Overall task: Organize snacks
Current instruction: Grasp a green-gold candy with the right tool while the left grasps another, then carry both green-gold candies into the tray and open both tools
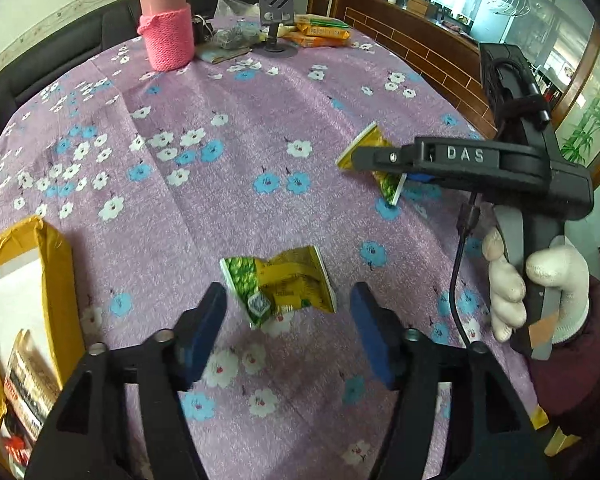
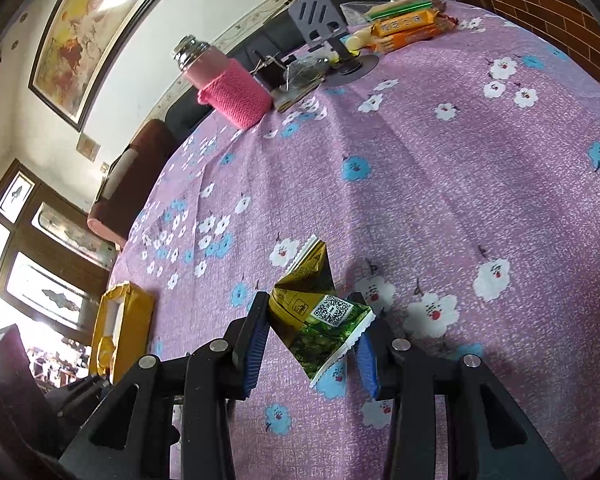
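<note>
Snack packets look light, crinkly foil, soft and slippery, so I'd pinch flat across the body or a crimped seam. Right tongs (image 2: pixel 314 338) clenched on one yellow-green packet (image 2: pixel 320 312) above the table (image 2: pixel 440 184); left tongs (image 1: pixel 288 320) released, straddling the second packet (image 1: pixel 280 284) lying on the cloth. Readable: "DAS" on the right tool, QR codes on both packets, rest illegible.

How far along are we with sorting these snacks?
Early. Nothing visibly packed yet: what shows of the yellow box holds no snack. In hand: the right gripper is clamped on a green-yellow snack packet. Left: a second packet lies on the tablecloth ahead of the open left gripper, plus orange packs at the far edge.
</note>
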A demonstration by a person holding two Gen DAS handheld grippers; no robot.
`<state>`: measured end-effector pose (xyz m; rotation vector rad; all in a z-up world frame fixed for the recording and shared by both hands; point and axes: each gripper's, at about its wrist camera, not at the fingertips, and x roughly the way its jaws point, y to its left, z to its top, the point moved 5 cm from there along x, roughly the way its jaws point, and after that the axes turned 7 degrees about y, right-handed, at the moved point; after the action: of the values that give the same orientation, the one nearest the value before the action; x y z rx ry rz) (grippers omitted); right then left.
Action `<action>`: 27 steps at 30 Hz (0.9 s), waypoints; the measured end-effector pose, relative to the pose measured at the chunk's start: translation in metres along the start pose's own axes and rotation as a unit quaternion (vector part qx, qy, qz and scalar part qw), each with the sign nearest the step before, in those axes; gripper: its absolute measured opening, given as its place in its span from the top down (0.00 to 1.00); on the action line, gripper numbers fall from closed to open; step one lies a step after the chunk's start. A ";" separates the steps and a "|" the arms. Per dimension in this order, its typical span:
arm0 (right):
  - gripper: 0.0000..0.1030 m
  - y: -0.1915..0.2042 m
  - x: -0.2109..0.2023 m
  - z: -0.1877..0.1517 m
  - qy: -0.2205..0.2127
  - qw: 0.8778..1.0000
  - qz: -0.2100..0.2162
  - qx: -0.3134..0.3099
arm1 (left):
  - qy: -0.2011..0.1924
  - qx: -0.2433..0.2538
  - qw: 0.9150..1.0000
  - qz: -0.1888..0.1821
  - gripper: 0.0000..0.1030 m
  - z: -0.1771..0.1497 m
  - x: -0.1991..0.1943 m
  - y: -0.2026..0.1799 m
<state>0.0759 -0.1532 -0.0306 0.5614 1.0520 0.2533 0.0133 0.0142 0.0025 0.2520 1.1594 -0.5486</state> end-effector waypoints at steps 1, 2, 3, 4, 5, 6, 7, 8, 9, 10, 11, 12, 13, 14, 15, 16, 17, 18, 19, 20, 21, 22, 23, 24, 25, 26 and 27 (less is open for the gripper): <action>0.60 0.001 0.001 0.000 0.001 1.000 -0.001 -0.001 | -0.001 0.003 1.000 0.000 0.31 0.004 0.004 0.001; 0.60 0.000 0.000 -0.001 0.001 1.000 -0.001 -0.002 | 0.000 0.006 1.000 0.000 0.28 0.006 0.008 0.000; 0.59 0.001 0.000 0.000 0.000 1.000 -0.002 -0.004 | 0.003 0.007 1.000 0.004 0.27 0.010 0.017 -0.001; 0.59 0.000 0.000 0.000 0.000 1.000 -0.003 -0.004 | 0.007 0.005 1.000 0.006 0.27 0.010 0.022 0.000; 0.59 0.000 0.000 0.000 0.000 1.000 -0.002 -0.003 | 0.017 0.000 1.000 0.011 0.26 0.011 0.030 0.000; 0.59 -0.001 0.001 0.000 0.001 1.000 -0.002 -0.003 | 0.028 -0.002 0.999 0.030 0.26 0.013 0.040 -0.001; 0.59 -0.001 0.001 0.000 0.001 1.000 -0.003 -0.003 | 0.032 0.000 0.998 0.045 0.23 0.012 0.045 -0.002; 0.59 -0.001 0.002 0.000 0.001 1.000 -0.004 -0.004 | 0.017 0.010 0.998 0.064 0.21 0.014 0.045 -0.005; 0.59 0.000 0.002 0.000 0.002 1.000 -0.004 -0.005 | 0.013 0.014 0.997 0.069 0.21 0.014 0.046 -0.007; 0.59 0.000 0.002 0.000 0.003 1.000 -0.005 -0.006 | 0.014 0.011 0.998 0.067 0.23 0.014 0.046 -0.006; 0.59 0.001 0.003 -0.001 0.003 1.000 -0.005 -0.008 | 0.013 0.004 0.998 0.061 0.34 0.014 0.045 -0.005; 0.59 0.001 0.003 -0.001 0.003 1.000 -0.006 -0.010 | 0.007 0.000 0.998 0.060 0.43 0.014 0.042 -0.004; 0.60 0.002 0.003 -0.001 0.003 1.000 -0.006 -0.012 | 0.006 -0.002 0.998 0.061 0.56 0.013 0.041 -0.003; 0.60 0.003 0.002 -0.001 0.002 1.000 -0.007 -0.016 | 0.005 -0.008 0.998 0.062 0.59 0.012 0.038 -0.001; 0.61 0.005 0.002 -0.001 0.000 1.000 -0.008 -0.020 | 0.002 -0.013 0.998 0.062 0.62 0.010 0.036 0.001; 0.61 0.007 0.001 -0.002 -0.001 1.000 -0.008 -0.025 | 0.001 -0.016 0.998 0.066 0.64 0.007 0.035 0.003; 0.61 0.009 0.001 -0.002 -0.003 0.999 -0.009 -0.031 | -0.002 -0.021 0.998 0.066 0.66 0.004 0.033 0.004; 0.61 0.011 0.000 -0.003 -0.005 0.999 -0.009 -0.037 | -0.007 -0.028 0.997 0.065 0.66 0.001 0.030 0.006; 0.61 0.013 0.000 -0.004 -0.005 0.999 -0.009 -0.040 | -0.012 -0.035 0.997 0.062 0.68 -0.002 0.027 0.008; 0.61 0.014 0.000 -0.004 -0.006 0.999 -0.008 -0.045 | -0.020 -0.047 0.997 0.055 0.71 -0.006 0.022 0.011; 0.61 0.016 0.000 -0.005 -0.006 0.999 -0.006 -0.048 | -0.027 -0.059 0.997 0.049 0.73 -0.009 0.017 0.013; 0.61 0.017 0.000 -0.005 -0.007 0.999 -0.005 -0.050 | -0.032 -0.068 0.996 0.044 0.75 -0.013 0.012 0.014; 0.61 0.018 0.000 -0.005 -0.008 0.999 -0.003 -0.052 | -0.040 -0.078 0.995 0.038 0.75 -0.016 0.007 0.017; 0.61 0.018 -0.001 -0.005 -0.008 0.999 -0.002 -0.053 | -0.051 -0.091 0.994 0.032 0.75 -0.022 -0.001 0.020; 0.61 0.019 -0.001 -0.005 -0.008 0.999 -0.001 -0.054 | -0.057 -0.100 0.993 0.028 0.76 -0.024 -0.005 0.023; 0.61 0.020 -0.001 -0.006 -0.009 0.998 -0.001 -0.055 | -0.067 -0.114 0.991 0.020 0.77 -0.029 -0.011 0.026; 0.61 0.020 0.000 -0.007 -0.008 0.998 -0.001 -0.057 | -0.075 -0.125 0.989 0.013 0.77 -0.032 -0.016 0.029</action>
<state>0.0714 -0.1341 -0.0218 0.4592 1.0163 0.3044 -0.0014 0.0580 0.0016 0.0102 1.0656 -0.3871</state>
